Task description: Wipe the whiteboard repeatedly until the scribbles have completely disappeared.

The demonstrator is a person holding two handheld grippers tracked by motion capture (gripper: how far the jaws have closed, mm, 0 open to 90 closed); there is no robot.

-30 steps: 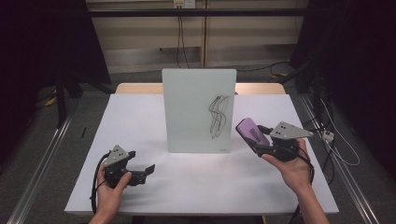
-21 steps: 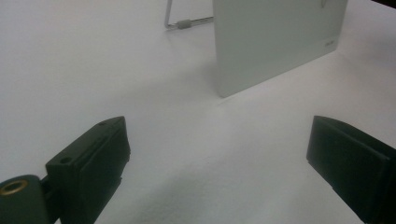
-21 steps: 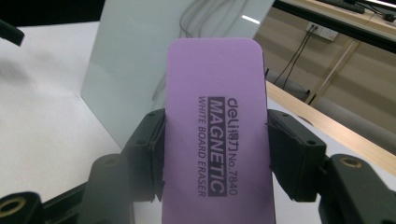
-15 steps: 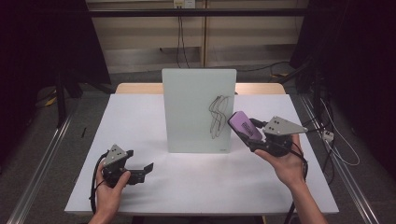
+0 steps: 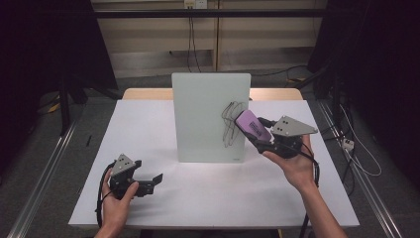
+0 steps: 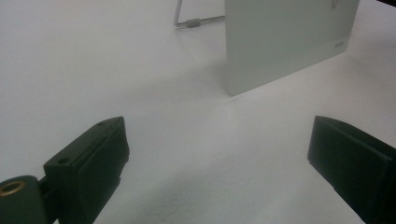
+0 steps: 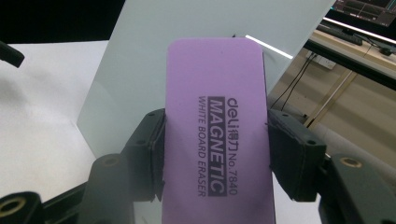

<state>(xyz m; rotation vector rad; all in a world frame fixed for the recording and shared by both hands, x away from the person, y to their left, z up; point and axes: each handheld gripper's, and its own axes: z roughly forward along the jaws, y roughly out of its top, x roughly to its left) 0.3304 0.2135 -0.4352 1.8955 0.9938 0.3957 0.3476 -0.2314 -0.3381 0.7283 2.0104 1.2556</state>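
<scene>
- A white table [image 5: 163, 124] has a small whiteboard [image 5: 203, 114] standing upright on it, near the middle.
- No box, bowl or tray is on the table, so nothing sits inside anything.
- The whiteboard has black scribbles [image 5: 229, 121] on its right part.
- The right gripper [image 5: 253, 130] is up in the air at the right edge of the whiteboard. Its jaws are squeezed tight on a purple eraser [image 5: 251, 126], one jaw on each long side.
- The eraser's far end lies just by the scribbles. I cannot tell if it touches the board.
- The left gripper [image 5: 151, 182] is low at the front left of the table, well apart from the whiteboard. Its jaws are wide apart and hold nothing.
- The right gripper view shows words on the eraser [image 7: 217, 135]: "deli", "MAGNETIC", "WHITE BOARD ERASER", "No. 7840". The high view is too small to read them.
- The left gripper view shows a thin metal stand [image 6: 196, 18] behind the whiteboard [image 6: 285, 42]. The high view hides it.
- The high view shows both hands, the left hand [image 5: 116, 208] and the right hand [image 5: 294, 166].
</scene>
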